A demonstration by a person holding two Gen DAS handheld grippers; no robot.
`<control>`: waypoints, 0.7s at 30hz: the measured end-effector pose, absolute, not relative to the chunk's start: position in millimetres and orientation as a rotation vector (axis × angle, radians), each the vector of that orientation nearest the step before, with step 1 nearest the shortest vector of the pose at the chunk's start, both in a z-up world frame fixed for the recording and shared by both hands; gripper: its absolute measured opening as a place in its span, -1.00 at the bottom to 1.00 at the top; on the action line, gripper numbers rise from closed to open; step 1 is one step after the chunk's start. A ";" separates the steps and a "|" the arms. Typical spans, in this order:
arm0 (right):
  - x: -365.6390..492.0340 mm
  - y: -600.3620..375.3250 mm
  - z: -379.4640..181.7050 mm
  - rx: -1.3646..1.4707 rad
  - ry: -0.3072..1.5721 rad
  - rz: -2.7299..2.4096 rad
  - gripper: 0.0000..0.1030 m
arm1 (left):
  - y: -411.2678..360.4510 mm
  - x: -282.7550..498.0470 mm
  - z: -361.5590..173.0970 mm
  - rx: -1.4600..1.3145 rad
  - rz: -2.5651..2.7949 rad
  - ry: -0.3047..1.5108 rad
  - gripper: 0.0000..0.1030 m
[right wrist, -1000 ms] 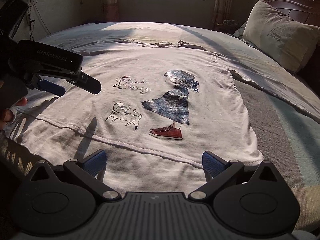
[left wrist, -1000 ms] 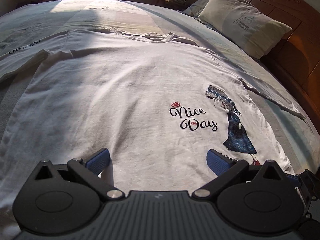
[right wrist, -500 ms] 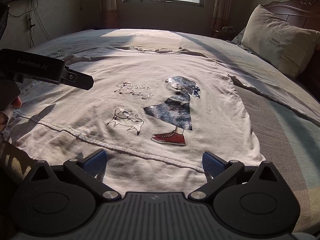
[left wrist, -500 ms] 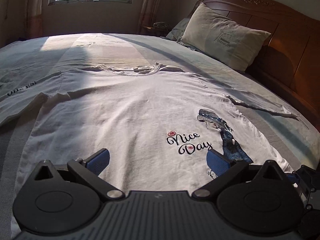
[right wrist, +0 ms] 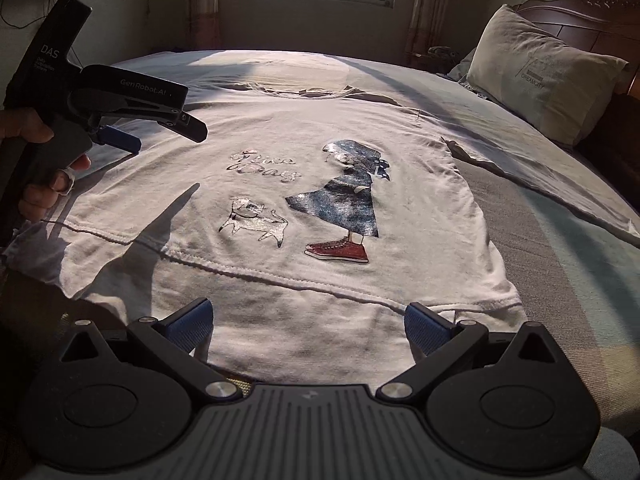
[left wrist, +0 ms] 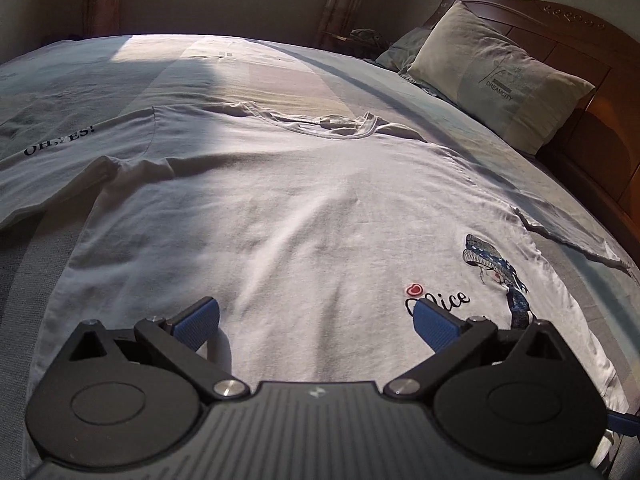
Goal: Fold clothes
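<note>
Lying flat and face up on the striped bed sheet (left wrist: 260, 80), a white cotton T-shirt printed with a girl in a blue dress and red sneakers (right wrist: 304, 148) is spread with its hem toward both cameras and its neckline toward the window. The left gripper (left wrist: 316, 320) is held above the left part of the shirt, its blue-padded jaws spread wide with nothing between them. The right gripper (right wrist: 308, 322) is poised over the hem, equally wide and empty.

No fold is judged to have been started. If only the top layer of the hem is pinched, the back layer could be left behind and the fold skewed. The bed sheet could be caught together with the fabric. Uneven lifting by the two grippers could drag the shirt into wrinkles, and the right sleeve (left wrist: 572, 236), lying out toward the beige pillow (right wrist: 544, 76), could be trapped untidily.
</note>
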State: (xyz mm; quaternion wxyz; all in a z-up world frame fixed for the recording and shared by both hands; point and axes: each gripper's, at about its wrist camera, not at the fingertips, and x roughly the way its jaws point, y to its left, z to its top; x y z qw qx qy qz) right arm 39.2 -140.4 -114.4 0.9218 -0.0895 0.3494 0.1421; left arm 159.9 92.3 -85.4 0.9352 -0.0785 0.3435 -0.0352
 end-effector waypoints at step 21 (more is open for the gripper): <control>104.8 -164.5 -111.0 -0.076 0.825 0.195 1.00 | 87.0 165.1 -95.2 -0.151 -0.117 0.720 0.99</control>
